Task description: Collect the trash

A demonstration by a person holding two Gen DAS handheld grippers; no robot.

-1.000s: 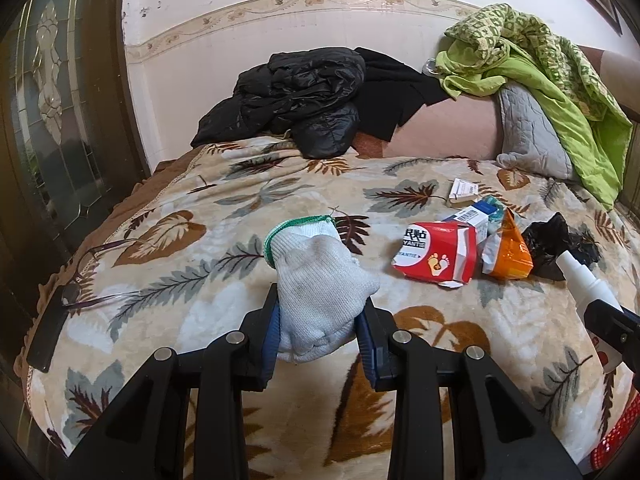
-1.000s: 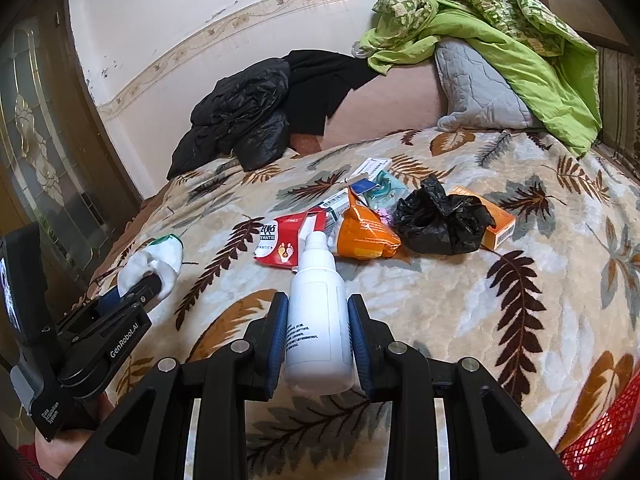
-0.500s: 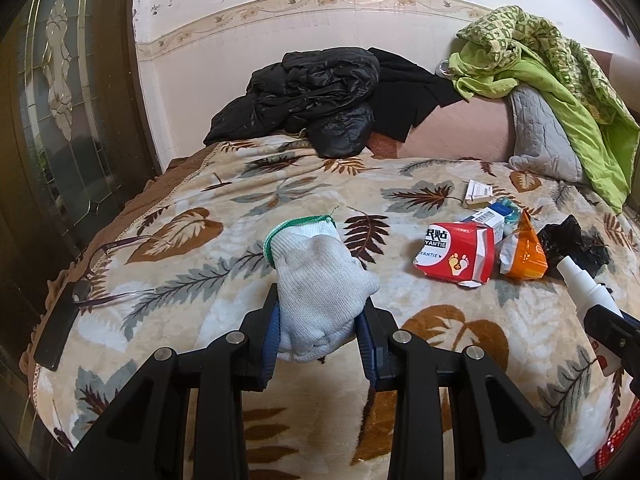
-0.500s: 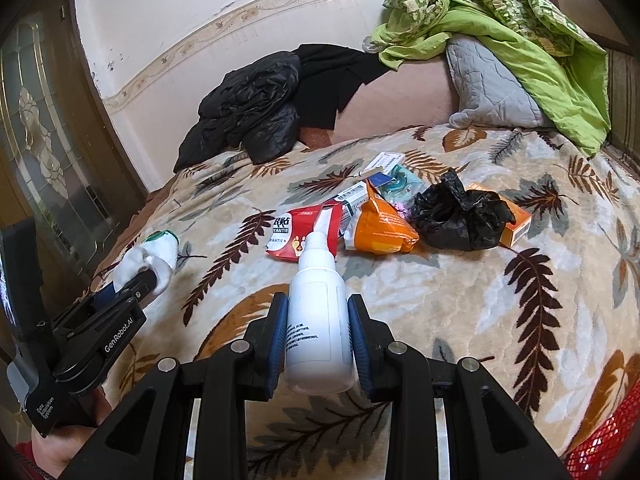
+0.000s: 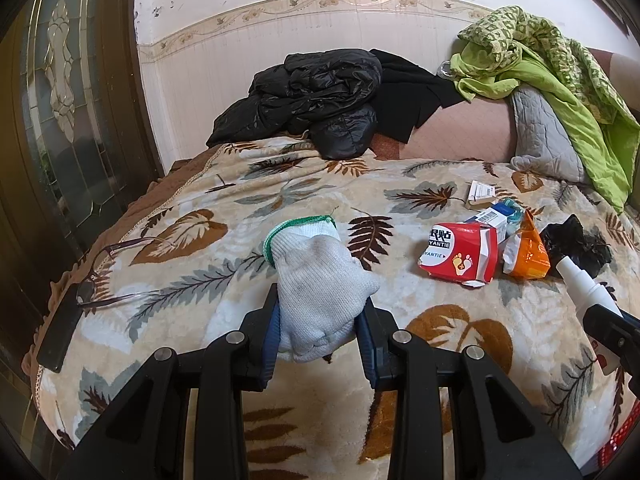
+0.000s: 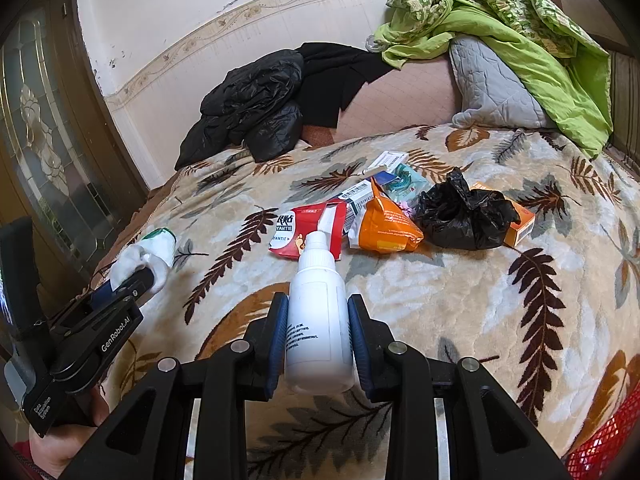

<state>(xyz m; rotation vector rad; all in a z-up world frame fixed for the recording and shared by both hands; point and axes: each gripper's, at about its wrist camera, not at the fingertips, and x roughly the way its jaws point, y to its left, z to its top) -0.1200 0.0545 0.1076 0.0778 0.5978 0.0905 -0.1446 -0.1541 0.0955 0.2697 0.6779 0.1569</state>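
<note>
Over the last second both grippers had drawn back from the bed (image 5: 440,320), so the litter pile looked farther off in both views. The left gripper (image 5: 318,322) kept its jaws pinched on a white knit glove (image 5: 320,288), and the right gripper (image 6: 318,338) kept its jaws clamped on a white spray bottle (image 6: 318,320). Each piece seemed lifted and ready for carrying to the red mesh basket (image 6: 600,444) at the lower right. The red packet (image 6: 308,232), orange pouch (image 6: 384,224) and black bag (image 6: 464,216) lay uncollected mid-bed.
</note>
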